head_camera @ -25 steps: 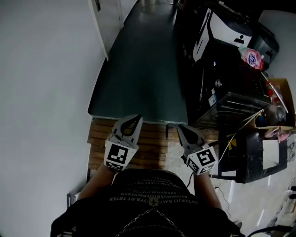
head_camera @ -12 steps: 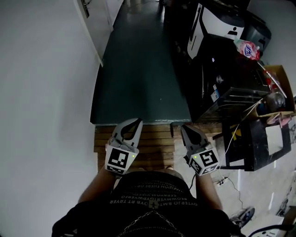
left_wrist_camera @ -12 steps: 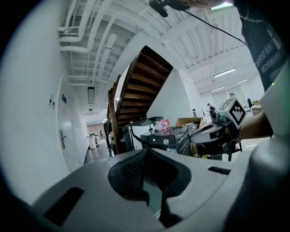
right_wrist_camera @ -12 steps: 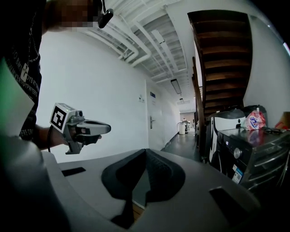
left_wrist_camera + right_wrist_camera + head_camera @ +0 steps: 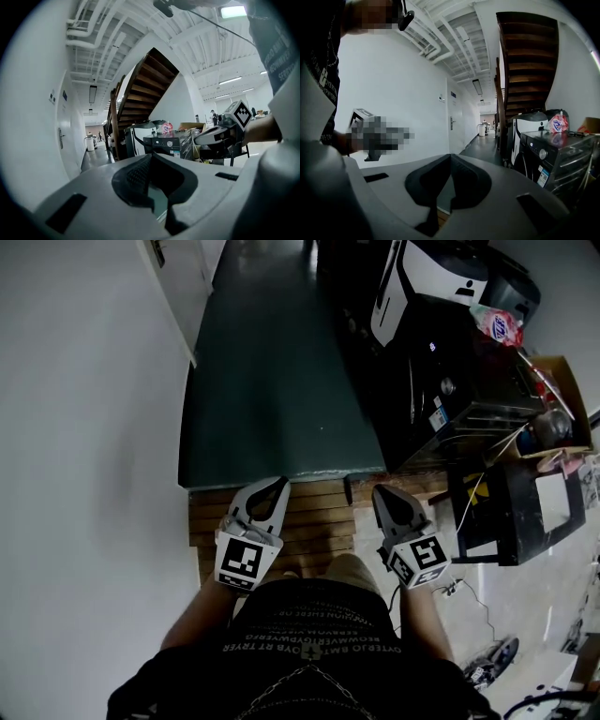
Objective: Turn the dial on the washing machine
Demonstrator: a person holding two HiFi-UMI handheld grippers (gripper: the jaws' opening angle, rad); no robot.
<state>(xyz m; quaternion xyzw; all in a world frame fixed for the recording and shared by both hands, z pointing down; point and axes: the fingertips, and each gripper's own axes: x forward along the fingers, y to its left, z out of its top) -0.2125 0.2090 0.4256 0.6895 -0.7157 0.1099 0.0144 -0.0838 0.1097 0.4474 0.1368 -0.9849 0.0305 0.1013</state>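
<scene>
A brown slatted wooden platform [image 5: 314, 521] lies at centre, with dark green floor [image 5: 272, 381] beyond at 12 o'clock. A brown cardboard box [image 5: 570, 381] sits at 2 o'clock.

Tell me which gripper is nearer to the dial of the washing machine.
Right. In the head view the right gripper lies below and left of the dial; the left gripper lies farther left.

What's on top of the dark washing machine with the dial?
A pink-and-white packet lies on the washing machine, near the back of its top. The rest of the top is too dark to read; anything beneath the packet is covered.
</scene>
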